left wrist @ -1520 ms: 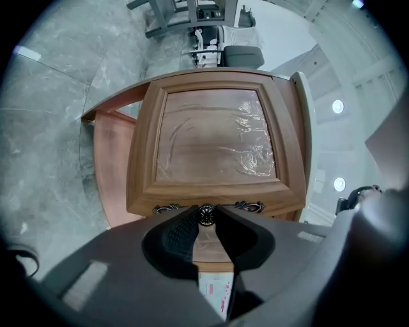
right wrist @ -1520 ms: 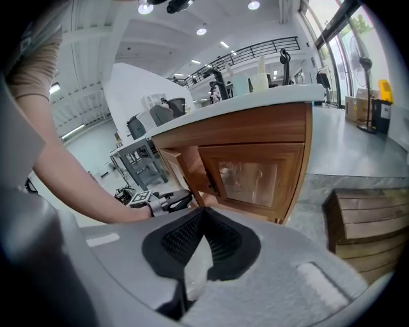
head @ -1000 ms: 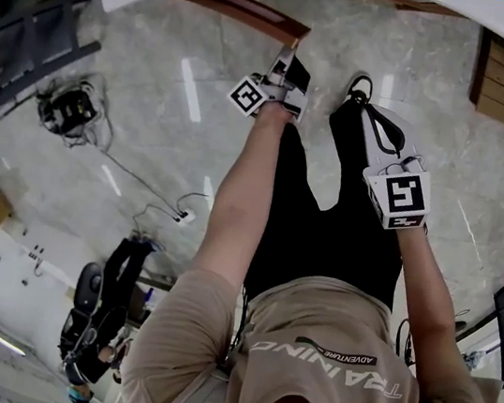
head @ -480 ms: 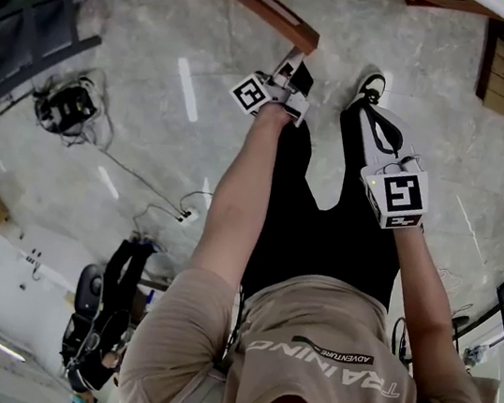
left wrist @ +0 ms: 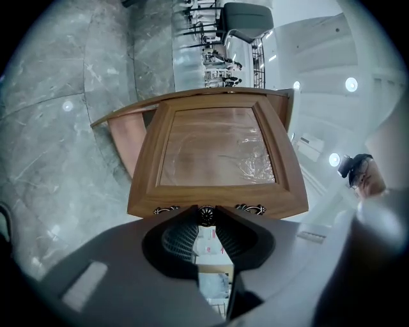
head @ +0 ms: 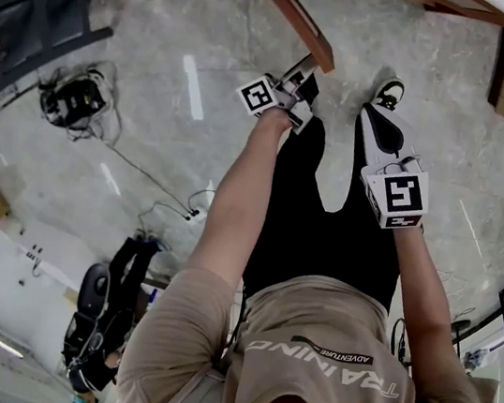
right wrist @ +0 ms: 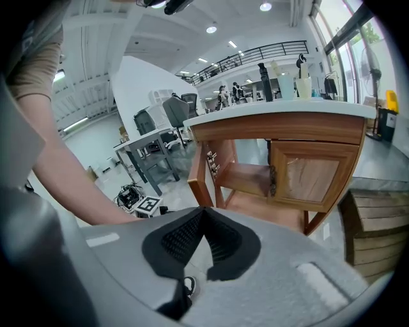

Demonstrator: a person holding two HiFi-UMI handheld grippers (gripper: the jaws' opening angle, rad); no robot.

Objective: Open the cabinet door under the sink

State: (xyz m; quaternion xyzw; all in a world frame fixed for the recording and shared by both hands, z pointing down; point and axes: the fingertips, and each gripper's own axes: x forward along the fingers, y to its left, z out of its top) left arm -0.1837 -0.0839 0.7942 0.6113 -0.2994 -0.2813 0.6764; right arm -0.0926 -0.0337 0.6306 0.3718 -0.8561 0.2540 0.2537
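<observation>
Your left tongs are closed on the small round knob at the free edge of the cabinet door. The tips pinch it from both sides, and nothing else sits between them.

From that knob the door's width runs away from you. The knob edge is the near end and the hinged edge is the far one, back at the cabinet under the tabletop. In the head view the same door shows edge-on as 1 wooden strip, slanting from the top of the frame down to your left tongs, which meet its end roughly crosswise.

That is the relation to mind: the hinges lie a full door-width beyond the knob, off to the side of the tongs' line, not behind it. The door already stands well off the cabinet front, so I judge the swing is partly made. Any further pull should curve round the hinged edge, not run straight back, or the knob may twist out of the pinch.

Your left hand is the only 1 on the job. Your right tongs are closed on nothing, well apart to the right, and tilted down toward the floor before the cabinet. Its second door is shut.
</observation>
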